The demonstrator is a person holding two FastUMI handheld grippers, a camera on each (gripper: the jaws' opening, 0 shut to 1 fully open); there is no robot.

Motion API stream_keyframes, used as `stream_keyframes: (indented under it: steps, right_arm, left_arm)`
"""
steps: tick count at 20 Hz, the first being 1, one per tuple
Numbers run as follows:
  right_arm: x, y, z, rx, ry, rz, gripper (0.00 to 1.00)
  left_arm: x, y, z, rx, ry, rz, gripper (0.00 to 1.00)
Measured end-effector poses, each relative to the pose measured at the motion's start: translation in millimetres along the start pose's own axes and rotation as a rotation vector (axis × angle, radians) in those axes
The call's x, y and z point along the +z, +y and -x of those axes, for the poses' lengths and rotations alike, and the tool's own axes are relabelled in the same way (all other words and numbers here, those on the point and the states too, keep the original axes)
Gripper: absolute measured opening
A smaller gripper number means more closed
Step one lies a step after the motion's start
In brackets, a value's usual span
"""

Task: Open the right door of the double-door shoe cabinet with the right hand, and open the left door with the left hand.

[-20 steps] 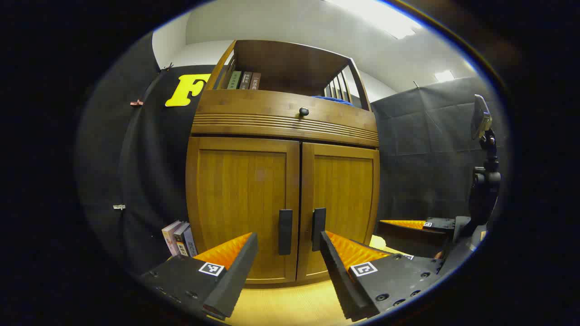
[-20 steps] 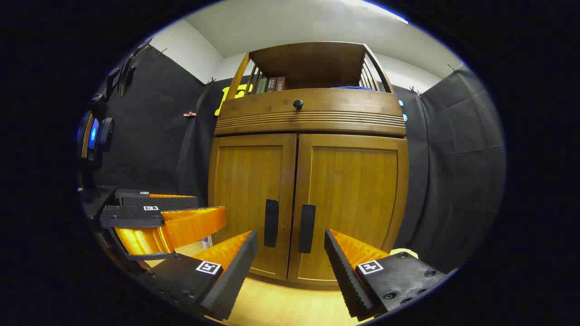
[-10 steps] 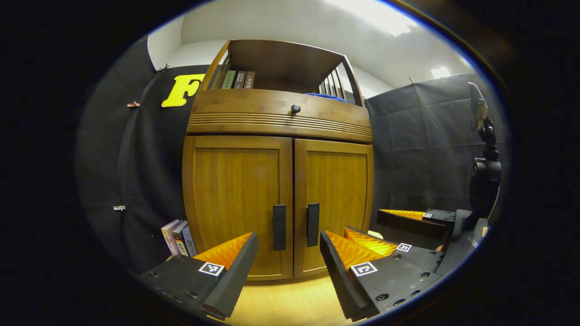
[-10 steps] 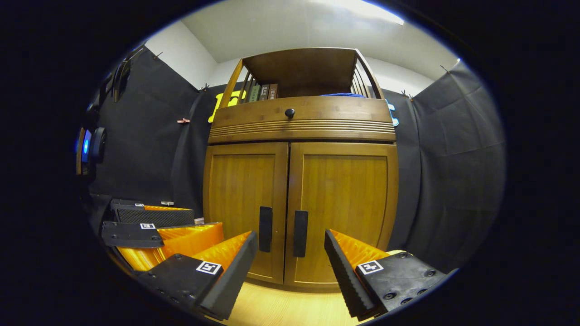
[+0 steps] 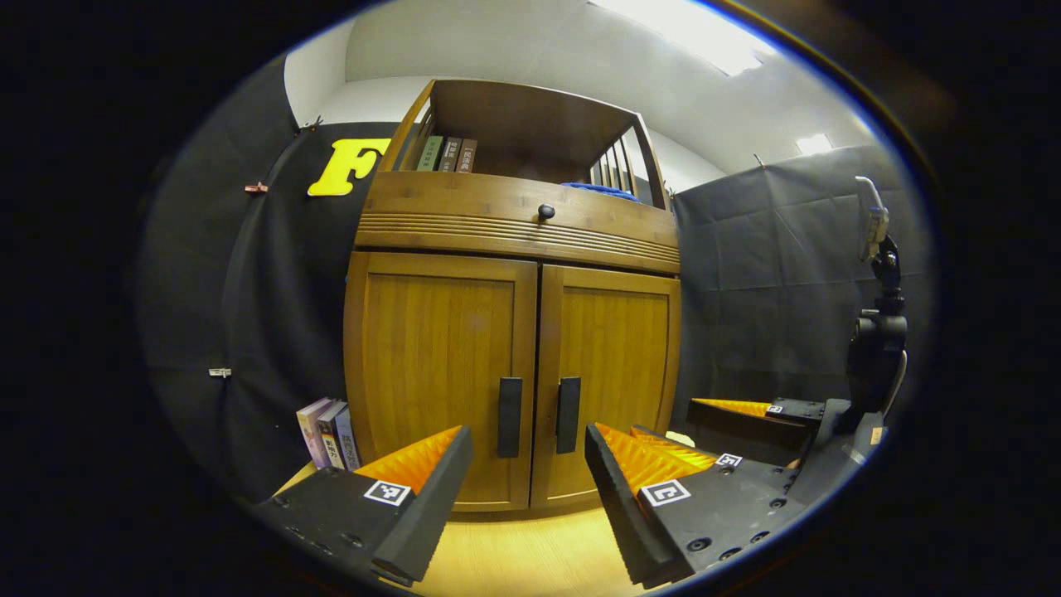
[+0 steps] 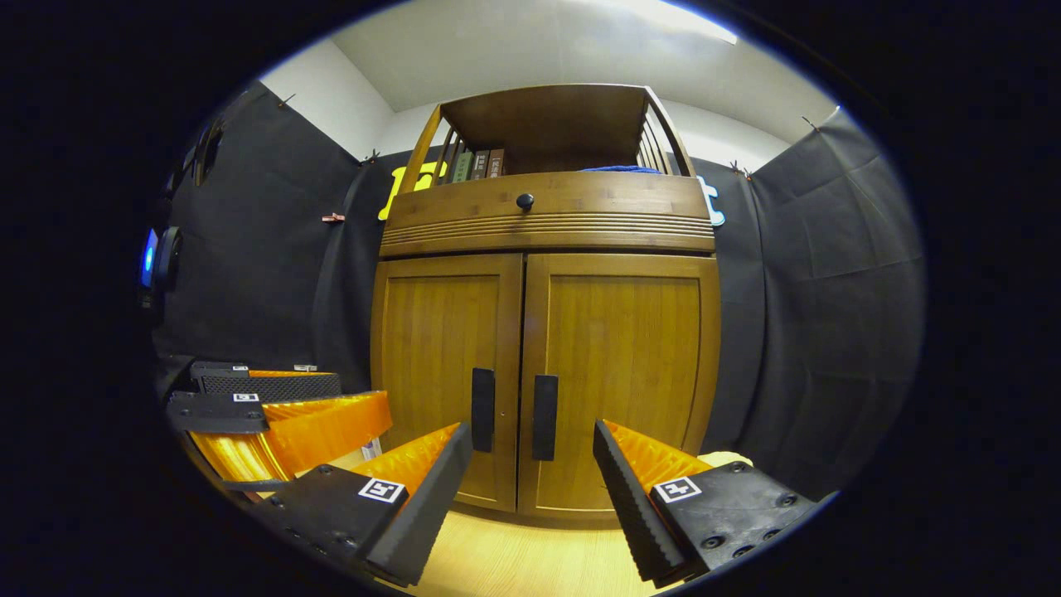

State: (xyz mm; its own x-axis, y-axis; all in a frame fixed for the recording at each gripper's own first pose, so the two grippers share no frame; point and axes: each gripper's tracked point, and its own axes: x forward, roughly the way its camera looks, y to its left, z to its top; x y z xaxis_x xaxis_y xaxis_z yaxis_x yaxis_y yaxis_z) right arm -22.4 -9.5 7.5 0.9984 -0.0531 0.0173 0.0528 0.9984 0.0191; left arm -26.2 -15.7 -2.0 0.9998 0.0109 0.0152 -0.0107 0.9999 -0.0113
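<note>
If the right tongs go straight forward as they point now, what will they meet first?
Most likely the right door of the shoe cabinet, near its handle. The right tongs are open, and both doors look closed. The gap ahead looks free, though depth is hard to judge here.

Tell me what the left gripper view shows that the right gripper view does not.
Left gripper view: upright books on the floor beside the wooden double-door shoe cabinet, and the right gripper at its right edge. Right gripper view: the left gripper at lower left. Both share the cabinet with closed doors, two dark vertical handles, a round black knob.
</note>
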Motion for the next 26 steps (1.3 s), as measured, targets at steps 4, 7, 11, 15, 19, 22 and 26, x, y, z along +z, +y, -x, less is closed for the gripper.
stream_keyframes:
  steps: [4, 7, 11, 15, 19, 22, 26]
  right_arm:
    - [2.0, 2.7, 4.0, -0.006, -0.010, 0.013, 0.93]
    - [-1.8, 9.2, 3.1, 0.002, 0.001, 0.008, 0.93]
    - [-7.9, 18.1, -0.7, 0.015, 0.024, 0.008, 0.93]
    - [-10.9, 22.8, -4.0, 0.020, 0.024, 0.020, 0.93]
    - [-8.5, 18.7, -9.6, 0.013, 0.016, 0.023, 0.93]
    - [-7.1, 16.8, -16.1, 0.009, 0.015, 0.022, 0.93]
    - [-9.8, 12.2, -23.3, -0.010, 0.013, 0.031, 0.93]
  left_arm:
    - [6.0, 5.7, 11.8, 0.019, -0.023, 0.016, 0.82]
    - [6.6, 13.9, 18.9, 0.034, -0.024, 0.026, 0.82]
    - [3.4, 19.9, 21.7, 0.045, -0.016, 0.023, 0.86]
    - [1.4, 23.1, 18.9, 0.044, -0.010, 0.016, 0.82]
    - [0.0, 22.6, 12.0, 0.036, -0.009, 0.030, 0.86]
    - [0.9, 24.1, 6.4, 0.035, -0.006, 0.020, 0.86]
    - [-1.1, 20.6, 1.5, 0.014, -0.009, 0.023, 0.82]
